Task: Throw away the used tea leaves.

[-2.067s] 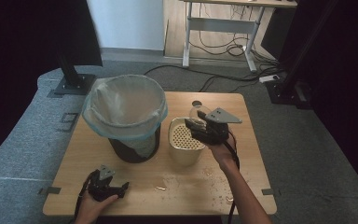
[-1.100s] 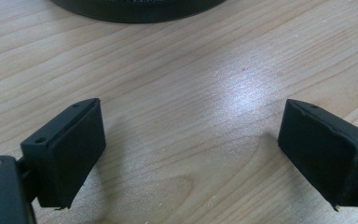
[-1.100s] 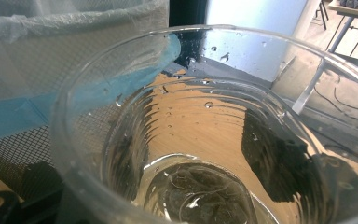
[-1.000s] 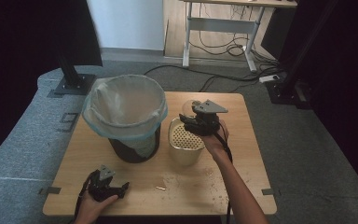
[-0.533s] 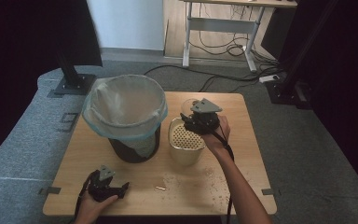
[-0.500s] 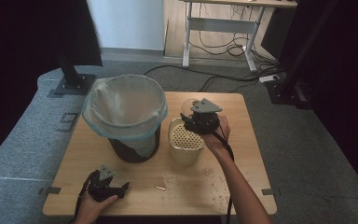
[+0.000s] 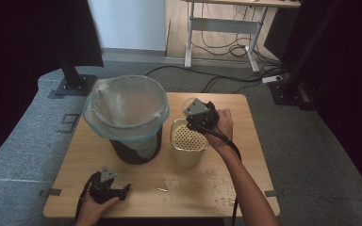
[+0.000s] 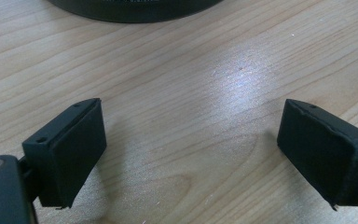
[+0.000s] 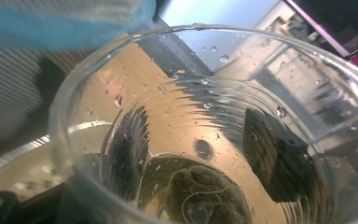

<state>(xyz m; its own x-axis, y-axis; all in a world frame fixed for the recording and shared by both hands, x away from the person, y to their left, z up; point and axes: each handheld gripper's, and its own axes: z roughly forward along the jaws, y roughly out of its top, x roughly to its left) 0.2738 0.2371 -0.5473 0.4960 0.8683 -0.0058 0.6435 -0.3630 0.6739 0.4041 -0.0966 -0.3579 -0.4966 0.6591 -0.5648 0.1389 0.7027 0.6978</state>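
Observation:
My right gripper [image 7: 199,117] is shut on a clear cup [image 7: 188,104] and holds it tipped above a cream container with a perforated top [image 7: 188,141] at the table's middle. In the right gripper view the cup [image 9: 205,116] is wet with droplets. A dark soggy lump [image 9: 200,196] lies at its bottom, and my jaws show as dark patches through its wall. My left gripper [image 7: 121,190] rests open near the table's front left corner. Its pads [image 8: 70,149] stand wide apart over bare wood, with nothing between them.
A dark bin lined with a pale blue bag [image 7: 127,113] stands left of the cream container; its base [image 8: 135,7] is just beyond my left jaws. Crumbs [image 7: 219,186] and a small scrap [image 7: 162,189] lie on the wooden table [image 7: 254,155] near the front. Desk legs and cables are behind.
My right gripper has carried the cup a little farther back and left over the cream container and tipped it more. The left gripper has stayed put.

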